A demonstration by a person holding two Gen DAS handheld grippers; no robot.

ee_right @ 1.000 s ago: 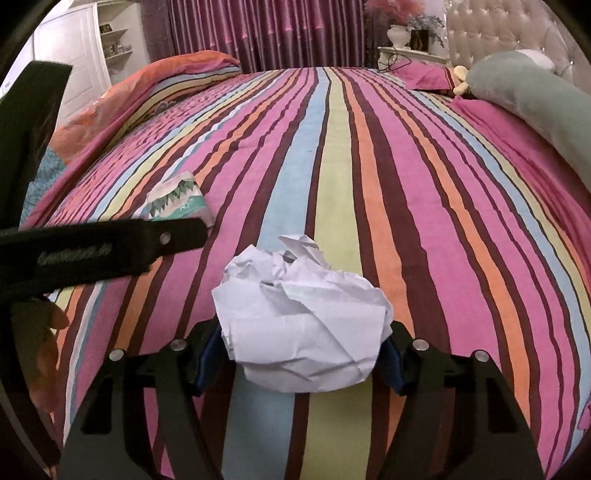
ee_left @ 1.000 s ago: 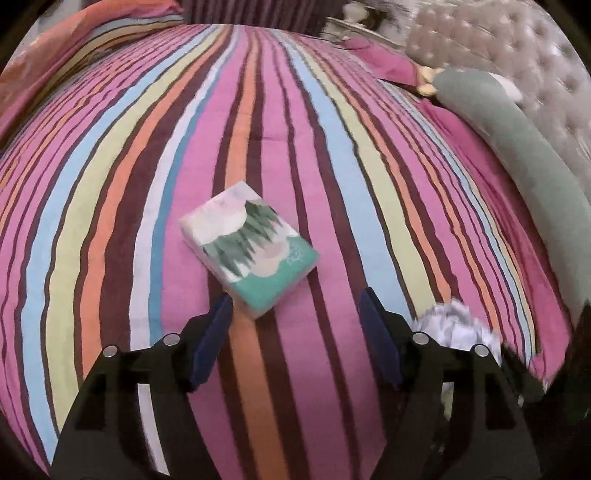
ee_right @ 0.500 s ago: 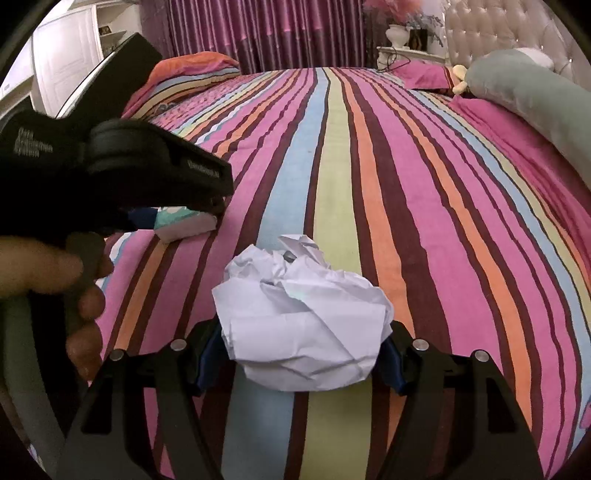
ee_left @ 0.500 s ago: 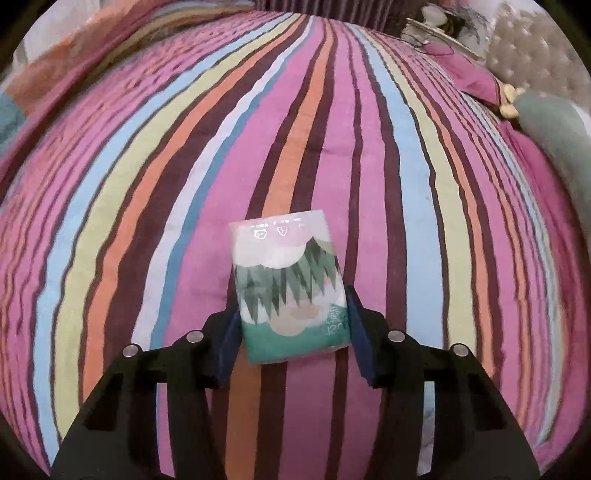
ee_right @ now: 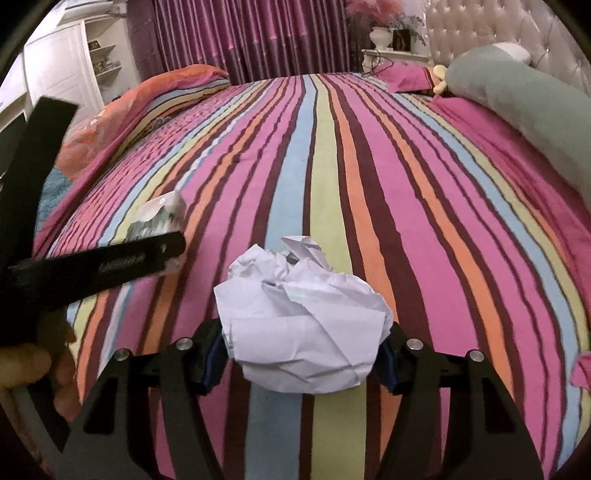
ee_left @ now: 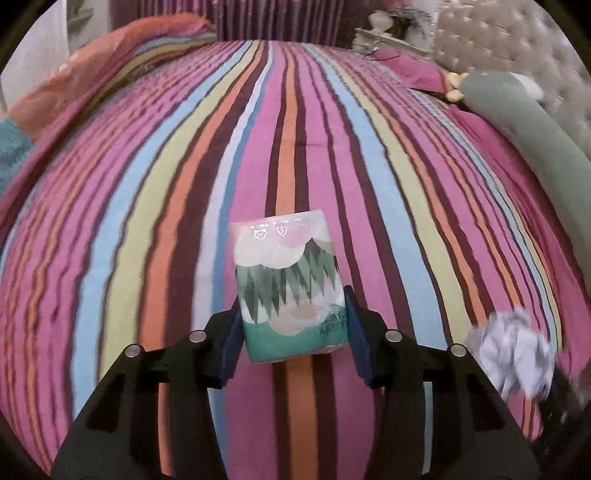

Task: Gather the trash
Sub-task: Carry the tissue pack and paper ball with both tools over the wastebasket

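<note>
This is a bedroom in a home. A wide bed fills both views, covered by a striped bedspread (ee_right: 332,177) in pink, maroon, orange, pale blue and yellow-green. At its head stands a cream tufted headboard (ee_right: 476,26), with a long grey-green bolster pillow (ee_right: 524,99) and a pink pillow (ee_right: 404,75) lying beside it. A folded orange quilt (ee_right: 147,96) sits on the far left side of the bed. Behind the bed hang heavy purple curtains (ee_right: 251,37). A white vase (ee_right: 380,37) with pink flowers stands on a bedside table, and a white cabinet with open shelves (ee_right: 99,55) lines the left wall.
</note>
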